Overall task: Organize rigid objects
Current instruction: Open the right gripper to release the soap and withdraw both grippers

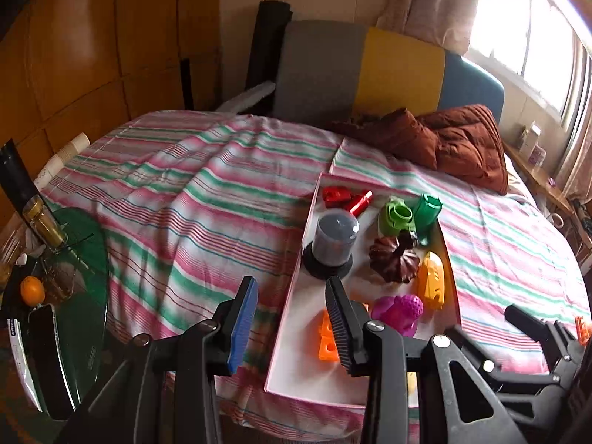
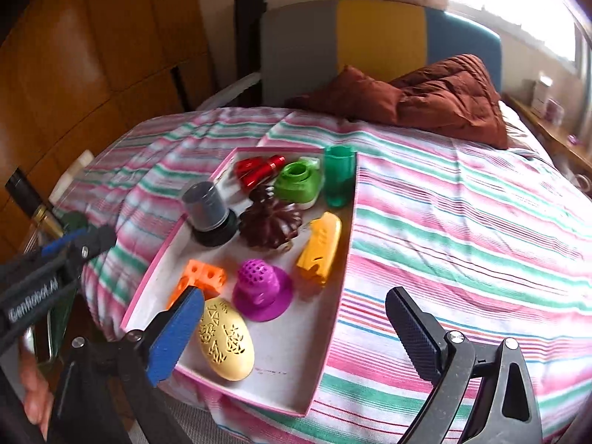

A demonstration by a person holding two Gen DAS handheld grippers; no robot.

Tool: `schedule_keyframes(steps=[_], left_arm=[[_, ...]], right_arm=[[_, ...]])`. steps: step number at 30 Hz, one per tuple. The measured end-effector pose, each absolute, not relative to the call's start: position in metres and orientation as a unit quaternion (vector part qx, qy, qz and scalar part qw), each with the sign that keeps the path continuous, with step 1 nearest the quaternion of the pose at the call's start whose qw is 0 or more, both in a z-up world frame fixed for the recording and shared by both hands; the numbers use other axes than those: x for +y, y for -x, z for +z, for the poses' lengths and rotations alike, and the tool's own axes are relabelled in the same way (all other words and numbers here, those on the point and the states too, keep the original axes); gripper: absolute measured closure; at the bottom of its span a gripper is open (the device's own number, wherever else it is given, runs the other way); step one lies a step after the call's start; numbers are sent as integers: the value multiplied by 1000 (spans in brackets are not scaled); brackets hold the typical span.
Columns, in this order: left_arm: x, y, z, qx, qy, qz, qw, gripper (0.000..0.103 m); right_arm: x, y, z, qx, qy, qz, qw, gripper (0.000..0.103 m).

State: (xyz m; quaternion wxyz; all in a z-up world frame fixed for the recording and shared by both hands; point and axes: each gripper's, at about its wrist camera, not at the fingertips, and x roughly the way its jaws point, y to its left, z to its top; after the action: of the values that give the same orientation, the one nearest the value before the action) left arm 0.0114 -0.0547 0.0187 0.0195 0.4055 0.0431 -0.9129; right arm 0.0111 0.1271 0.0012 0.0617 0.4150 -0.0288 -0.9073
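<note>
A shallow pink-rimmed white tray (image 2: pixel 335 318) lies on the striped bed and holds several plastic pieces: a yellow perforated egg (image 2: pixel 225 340), a purple domed piece (image 2: pixel 261 288), an orange cube block (image 2: pixel 205 277), a yellow-orange piece (image 2: pixel 320 248), a dark brown ribbed piece (image 2: pixel 270 222), a grey cylinder on a black base (image 2: pixel 211 211), a green ring piece (image 2: pixel 298 181), a green cup (image 2: pixel 338 175) and red pieces (image 2: pixel 259 170). My right gripper (image 2: pixel 296 318) is open and empty above the tray's near end. My left gripper (image 1: pixel 292 314) is open and empty over the tray's left rim (image 1: pixel 296 277).
The bed has a pink, green and white striped cover (image 2: pixel 462 222). A brown quilt (image 2: pixel 436 100) lies by the grey, yellow and blue headboard (image 2: pixel 377 40). A green glass side table (image 1: pixel 74 259) at left holds a bottle and an orange. Wooden panels stand at left.
</note>
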Motion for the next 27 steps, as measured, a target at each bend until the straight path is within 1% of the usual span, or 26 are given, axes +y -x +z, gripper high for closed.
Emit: schedule_keyframes(steps=[4,11,19,27], left_arm=[[-50,-15,18,32,-408,-912,24,65],[-43,-19,19,30,-404,-914,-2,65],[-29,-23,18,-4,-403,-915,3,65],[-29,-24,15,1,-409,-912,-6,65]], right_arm=[[132,-9,4,-34,-409,-911,39,3],[139,-4,4,-38,-410,-911,17,3],[143,-4,5,-38,-400,-916,-2,3],[145,-3,5,-38,-401,-915,-6,3]])
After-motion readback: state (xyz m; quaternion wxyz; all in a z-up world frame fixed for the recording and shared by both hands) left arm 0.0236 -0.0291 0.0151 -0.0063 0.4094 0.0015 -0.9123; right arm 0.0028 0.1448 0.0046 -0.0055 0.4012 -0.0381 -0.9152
